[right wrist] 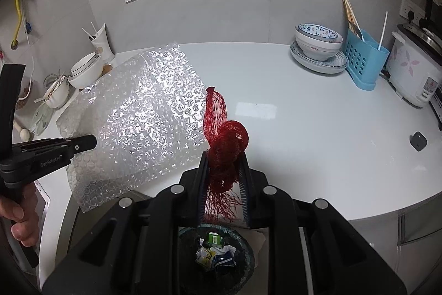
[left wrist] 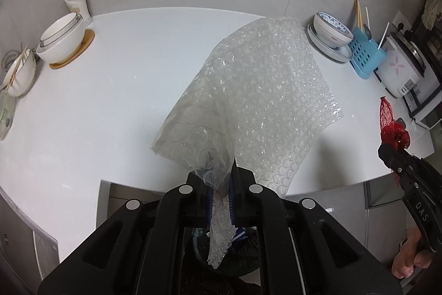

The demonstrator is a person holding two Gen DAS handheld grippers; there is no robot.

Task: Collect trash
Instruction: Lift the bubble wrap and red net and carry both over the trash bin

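White countertop (right wrist: pixel 317 145) ran along a grey tiled wall, with stacked bowls (left wrist: pixel 62 38) at the far left, a patterned bowl on plates (right wrist: pixel 317 44), a blue utensil caddy (right wrist: pixel 364 60) and a rice cooker (right wrist: pixel 411 71) at the far right. Left gripper (left wrist: pixel 221 181) was clamped on a sheet of bubble wrap (left wrist: pixel 257 98); the pinch sat at one corner, the sheet fanning up and away from the jaws over the counter, its long axis roughly in line with the fingers, and a short tail hung down behind the pads. Right gripper (right wrist: pixel 223 165) was closed on a red mesh net (right wrist: pixel 223 134), bunched between the pads, one loose end standing upward and the frayed end trailing down through the jaws. Waste bin (right wrist: pixel 215 253) stood on the floor off the counter's front edge, directly below the right gripper in its own view (already holding wrappers), and showed partly behind the left gripper's fingers too. Judgement: both pieces were lifted off the counter and carried near the bin; the net's hanging end pointed at the opening, so the right hand looked better lined up to drop first. The bubble wrap was broad against the bin's mouth, and mostly still above the counter, so it could catch on the rim unless brought fully over the opening.
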